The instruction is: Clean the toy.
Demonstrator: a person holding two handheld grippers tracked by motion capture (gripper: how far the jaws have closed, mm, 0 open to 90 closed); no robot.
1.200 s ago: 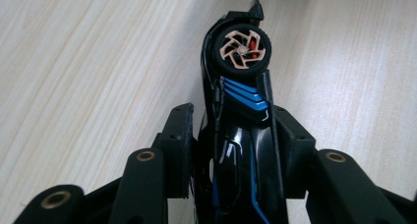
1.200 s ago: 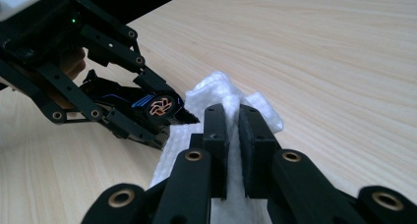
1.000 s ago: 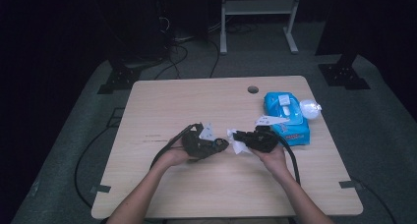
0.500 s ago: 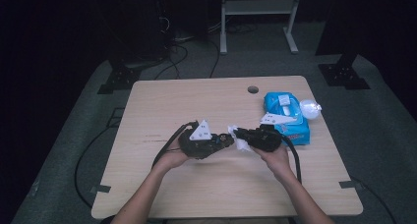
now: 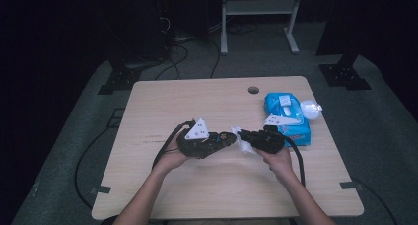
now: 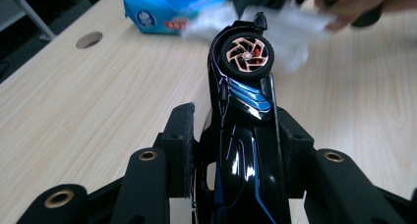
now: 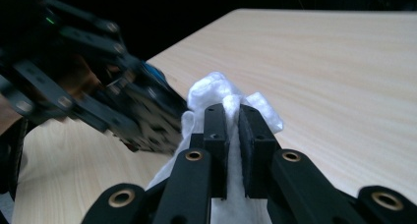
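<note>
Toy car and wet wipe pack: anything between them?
Yes: in the left gripper view, the white wipe held by the right tongs lies between the toy car and the blue wipe pack.

Toy car's (image 6: 243,135) rear behind tool pads

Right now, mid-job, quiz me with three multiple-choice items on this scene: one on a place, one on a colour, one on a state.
1. Where does the blue wipes pack lie?
A. the table's right side
B. the floor
C. the left edge

2. What colour are the toy car's wheel spokes?
A. green
B. copper-pink
C. white

3. What does the right gripper do?
A. stands open
B. pinches a white wipe
C. grips the pack

Answers: 1 A, the high view shows it near the right edge of the table. 2 B, the left gripper view shows them. 3 B, the wipe sits between closed jaws.
</note>
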